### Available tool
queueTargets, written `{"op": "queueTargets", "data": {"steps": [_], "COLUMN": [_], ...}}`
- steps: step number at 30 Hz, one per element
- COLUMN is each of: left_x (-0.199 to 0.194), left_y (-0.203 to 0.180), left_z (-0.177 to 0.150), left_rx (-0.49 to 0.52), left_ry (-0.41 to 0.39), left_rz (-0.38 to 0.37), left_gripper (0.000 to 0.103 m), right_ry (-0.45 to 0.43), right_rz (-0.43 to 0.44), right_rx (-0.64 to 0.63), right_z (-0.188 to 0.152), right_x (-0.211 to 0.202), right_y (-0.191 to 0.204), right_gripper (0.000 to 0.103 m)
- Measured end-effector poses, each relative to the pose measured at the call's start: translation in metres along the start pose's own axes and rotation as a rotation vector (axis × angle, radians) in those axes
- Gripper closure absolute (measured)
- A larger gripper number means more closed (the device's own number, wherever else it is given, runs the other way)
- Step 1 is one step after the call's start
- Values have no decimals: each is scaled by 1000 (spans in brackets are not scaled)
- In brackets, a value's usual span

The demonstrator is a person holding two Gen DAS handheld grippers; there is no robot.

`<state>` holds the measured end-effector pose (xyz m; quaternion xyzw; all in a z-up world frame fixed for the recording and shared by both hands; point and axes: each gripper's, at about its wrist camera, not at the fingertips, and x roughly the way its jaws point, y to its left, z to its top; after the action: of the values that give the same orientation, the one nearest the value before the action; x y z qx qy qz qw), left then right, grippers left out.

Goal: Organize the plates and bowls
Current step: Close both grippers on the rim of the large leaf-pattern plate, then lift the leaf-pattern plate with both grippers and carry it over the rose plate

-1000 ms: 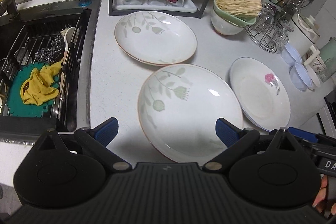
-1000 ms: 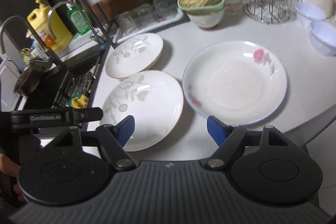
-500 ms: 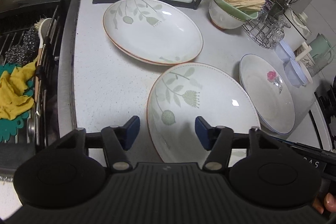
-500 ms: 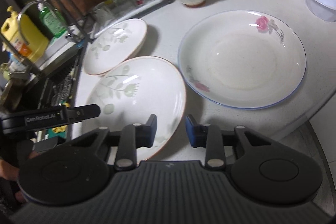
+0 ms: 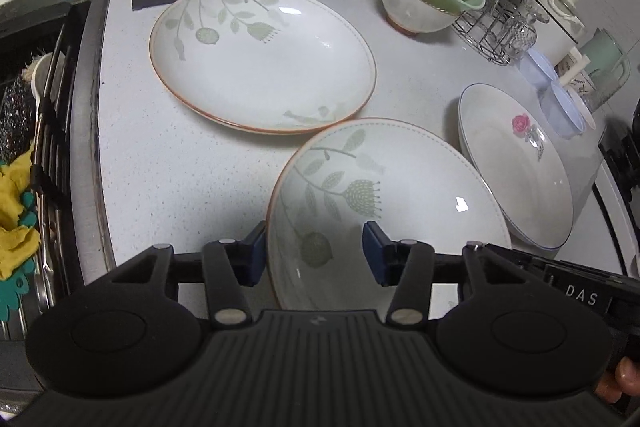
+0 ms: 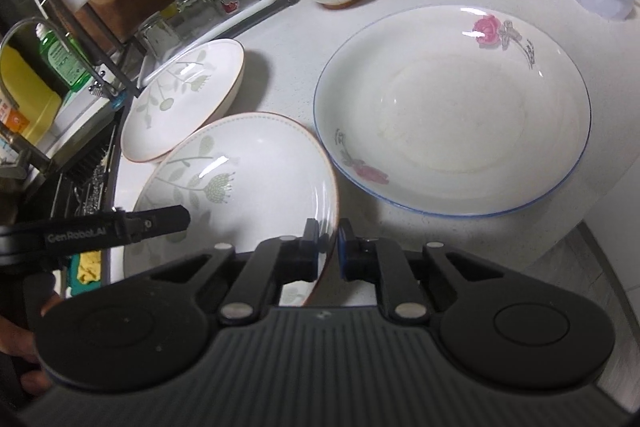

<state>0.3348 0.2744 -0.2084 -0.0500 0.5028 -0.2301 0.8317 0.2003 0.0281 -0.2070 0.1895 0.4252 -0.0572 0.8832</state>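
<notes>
We are clamping our right claw (image 6: 328,247) on the right rim of the near leaf-patterned plate (image 6: 240,187), which is lying on the worktop (image 5: 180,167). Our left claw (image 5: 314,255) is closing astride its left rim, pads seemingly not yet pressing. The rose plate (image 6: 452,115) is sitting just beside it.

Glossy glazed plates (image 5: 264,63); speckled matt counter (image 5: 168,171); wire metal rack (image 5: 492,35).

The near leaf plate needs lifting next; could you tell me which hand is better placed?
Right: its tongs already pinch the near leaf plate by its rim, while the left tongs only straddle the rim, closing.
</notes>
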Motion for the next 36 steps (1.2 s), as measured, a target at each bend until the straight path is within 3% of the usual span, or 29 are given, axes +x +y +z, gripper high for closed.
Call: {"op": "queueTargets", "data": {"steps": [4,10,18,28,36], "left_x": [-3,-17,-44,-51,-36], "left_y": [2,15,7,-18,-60], "left_z": [4,19,38,64,81], "left_rx": [7,-92,-133,-162,-152], "left_ry": [27,51,48,34,20], "left_rz": [-8,-60,-79,-108,-94], "left_gripper": [48,48,48,48,48], "right_ry": [34,65,88,85,74], "right_rz": [-2,38,59,92,107], "right_rx": [10,29,26,21,27], "right_z": [4,13,35,65,86], "right_x": [1,-8,-26,-46,-48], "right_y": [2,7,14,0,-34], "right_gripper": [90,90,90,90,90]}}
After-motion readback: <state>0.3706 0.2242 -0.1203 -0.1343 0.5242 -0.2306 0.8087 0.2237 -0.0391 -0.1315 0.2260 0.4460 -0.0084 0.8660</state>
